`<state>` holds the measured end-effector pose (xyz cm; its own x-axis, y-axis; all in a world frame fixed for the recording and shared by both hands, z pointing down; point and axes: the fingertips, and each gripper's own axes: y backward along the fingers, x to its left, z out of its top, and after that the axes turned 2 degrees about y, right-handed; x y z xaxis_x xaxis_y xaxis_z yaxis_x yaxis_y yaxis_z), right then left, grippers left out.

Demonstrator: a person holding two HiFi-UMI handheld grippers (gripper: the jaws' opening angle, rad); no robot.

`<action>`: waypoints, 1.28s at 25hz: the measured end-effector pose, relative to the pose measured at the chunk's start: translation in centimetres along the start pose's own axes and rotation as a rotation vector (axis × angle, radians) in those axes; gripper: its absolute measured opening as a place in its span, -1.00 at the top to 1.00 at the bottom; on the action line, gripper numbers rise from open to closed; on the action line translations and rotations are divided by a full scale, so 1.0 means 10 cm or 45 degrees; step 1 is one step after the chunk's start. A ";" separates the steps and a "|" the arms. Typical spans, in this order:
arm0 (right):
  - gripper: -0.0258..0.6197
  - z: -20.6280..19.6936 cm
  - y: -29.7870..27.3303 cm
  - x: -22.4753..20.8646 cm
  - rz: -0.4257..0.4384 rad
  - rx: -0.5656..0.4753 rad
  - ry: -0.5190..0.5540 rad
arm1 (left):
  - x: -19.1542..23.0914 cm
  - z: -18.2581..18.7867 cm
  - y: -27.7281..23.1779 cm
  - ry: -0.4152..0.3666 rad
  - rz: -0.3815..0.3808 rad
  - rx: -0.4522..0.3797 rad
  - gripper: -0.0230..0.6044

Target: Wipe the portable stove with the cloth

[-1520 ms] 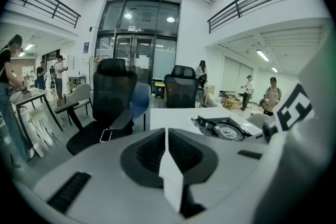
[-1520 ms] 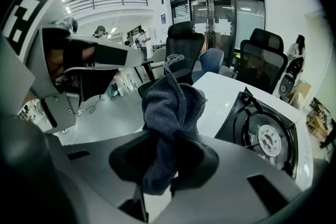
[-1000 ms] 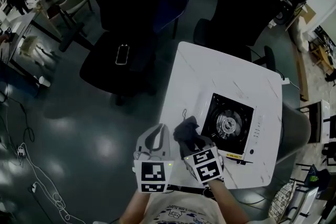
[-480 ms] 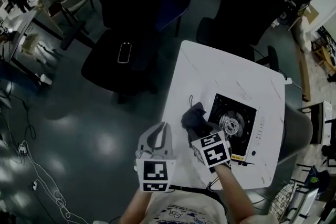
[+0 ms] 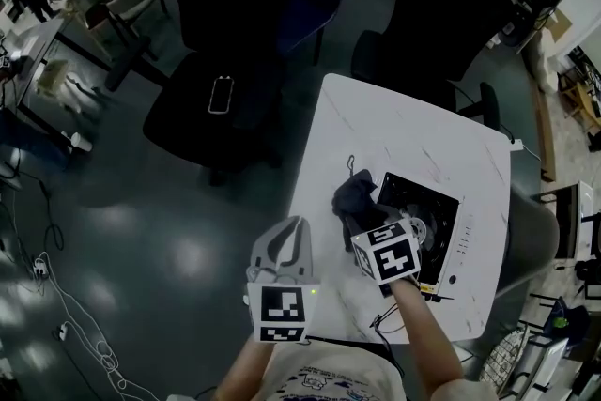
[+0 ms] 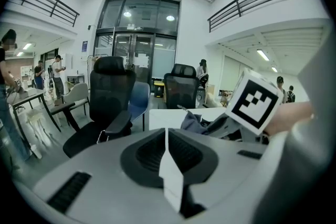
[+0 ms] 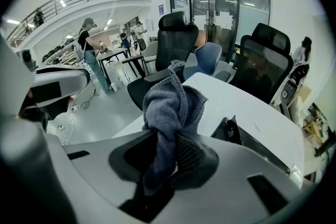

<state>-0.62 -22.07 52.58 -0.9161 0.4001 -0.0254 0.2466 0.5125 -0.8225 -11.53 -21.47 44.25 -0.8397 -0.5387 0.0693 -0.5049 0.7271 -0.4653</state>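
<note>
The black portable stove (image 5: 421,223) sits on the white table (image 5: 413,136), right of centre. My right gripper (image 5: 364,213) is shut on the dark grey cloth (image 5: 354,195), which hangs bunched at the stove's near-left corner. In the right gripper view the cloth (image 7: 169,105) bulges up out of the right gripper (image 7: 167,160), and the stove's corner (image 7: 231,131) shows just beyond. My left gripper (image 5: 282,244) hovers off the table's left edge, away from the stove. Its jaws meet with nothing between them in the left gripper view, where the left gripper (image 6: 167,150) faces the cloth (image 6: 191,122).
Black office chairs (image 5: 235,23) stand left of and behind the table, one with a phone (image 5: 219,95) on its seat. Another chair (image 5: 441,5) is at the far side. Cables (image 5: 66,315) lie on the floor at the left. People stand far off.
My right gripper has carried the cloth forward and to the right, from the bare table up to the stove's near-left corner. The left gripper has barely moved.
</note>
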 end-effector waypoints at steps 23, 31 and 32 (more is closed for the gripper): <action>0.62 0.43 -0.23 -0.72 -0.071 0.059 0.082 | -0.10 0.00 -0.32 -0.003 -0.014 0.053 0.85; 0.62 0.51 -0.29 -0.89 -0.050 0.110 0.132 | -0.23 -0.04 -0.50 0.001 -0.036 0.098 0.85; 0.62 0.52 -0.30 -0.90 -0.040 0.115 0.136 | -0.26 -0.03 -0.52 0.000 -0.042 0.099 0.85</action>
<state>5.28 -31.15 52.30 -0.8829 0.4660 0.0580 0.1844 0.4576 -0.8698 -6.77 -23.76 46.77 -0.8230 -0.5617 0.0854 -0.5148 0.6737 -0.5302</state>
